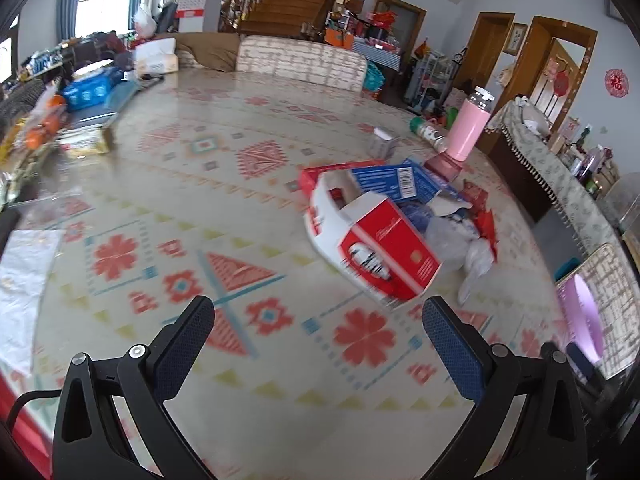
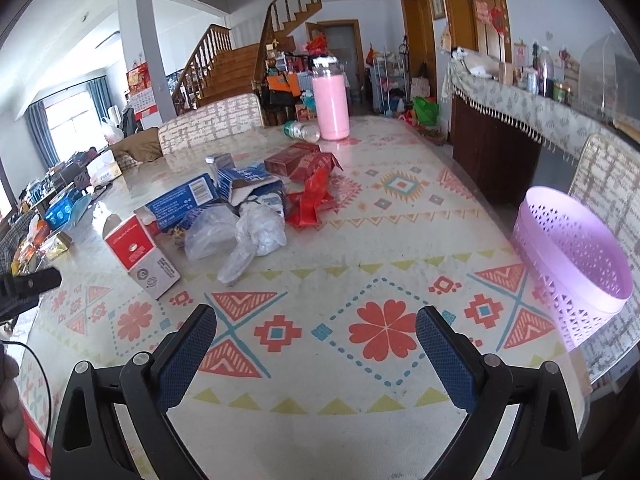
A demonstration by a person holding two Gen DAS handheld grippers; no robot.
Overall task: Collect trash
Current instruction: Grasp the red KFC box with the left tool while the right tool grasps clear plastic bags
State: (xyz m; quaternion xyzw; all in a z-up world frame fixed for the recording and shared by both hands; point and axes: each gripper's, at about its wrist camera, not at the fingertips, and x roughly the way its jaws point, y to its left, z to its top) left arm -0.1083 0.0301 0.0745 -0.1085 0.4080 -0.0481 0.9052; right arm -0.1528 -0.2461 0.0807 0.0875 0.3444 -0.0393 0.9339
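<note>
A pile of trash lies mid-table: a red and white carton (image 1: 384, 252) (image 2: 140, 256), a blue box (image 1: 396, 182) (image 2: 184, 200), crumpled clear plastic bags (image 1: 460, 240) (image 2: 248, 236), a red wrapper (image 2: 312, 200) and a dark red pack (image 2: 296, 162). A lilac perforated basket (image 2: 576, 256) (image 1: 584, 316) stands at the table's right edge. My left gripper (image 1: 318, 320) is open, just short of the red carton. My right gripper (image 2: 316, 330) is open over bare tablecloth, nearer than the pile and left of the basket. The left gripper's tip (image 2: 36, 280) shows at the right wrist view's left edge.
A pink bottle (image 2: 330, 100) (image 1: 468, 128), a lying green-capped bottle (image 2: 302, 131) and a small grey box (image 1: 382, 144) stand beyond the pile. Packets, a blue pack (image 1: 86, 92) and a tissue box (image 1: 156, 58) crowd the far left. Chairs (image 2: 212, 122) ring the patterned table (image 2: 384, 200); a sideboard (image 2: 500, 152) stands right.
</note>
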